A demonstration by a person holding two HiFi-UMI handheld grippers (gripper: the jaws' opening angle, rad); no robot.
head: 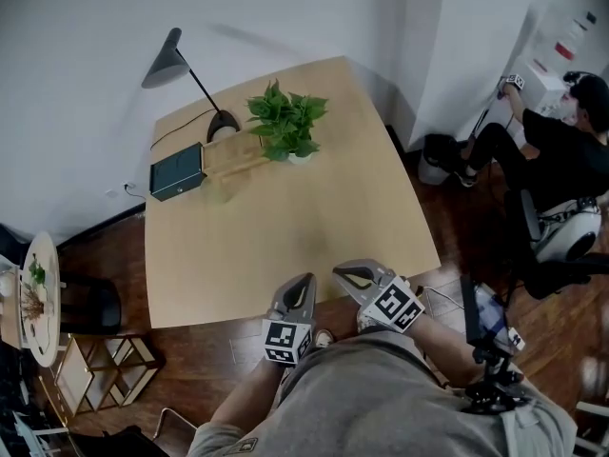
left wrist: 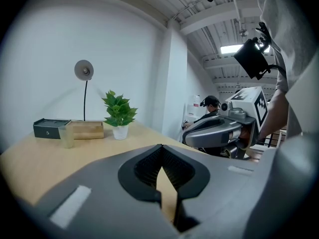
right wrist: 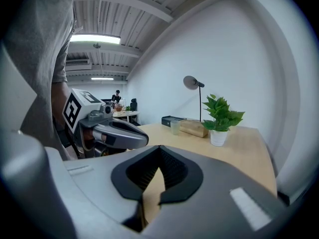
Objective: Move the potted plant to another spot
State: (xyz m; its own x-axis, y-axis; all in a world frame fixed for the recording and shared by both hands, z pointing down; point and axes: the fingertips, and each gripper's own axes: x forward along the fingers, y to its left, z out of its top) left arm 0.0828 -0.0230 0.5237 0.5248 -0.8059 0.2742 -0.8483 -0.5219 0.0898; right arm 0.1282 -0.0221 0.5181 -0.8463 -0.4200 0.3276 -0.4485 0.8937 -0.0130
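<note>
The potted plant [head: 288, 122] stands upright in its white pot on the far part of the wooden counter [head: 285, 236], toward the far right corner. Just left of it lies a wooden block [head: 231, 156], with a dark box [head: 177, 170] at the block's left end. A black lamp [head: 176, 63] stands behind these 2, its round base beside the block and its shade leaning left. A pale, see-through cup [left wrist: 66, 136] stands on the near side of the block and box.

Both claws hang over the near edge of the counter, well apart from the plant and pointing toward it. The left claw [head: 305, 282] has its jaws drawn fully together, with nothing between them. The right claw [head: 344, 276], just beside it, is closed the same way and is also empty.

Off the counter, a small round side table [head: 43, 293] stands at the left, and another person [head: 561, 146] sits at the far right by the white wall.
</note>
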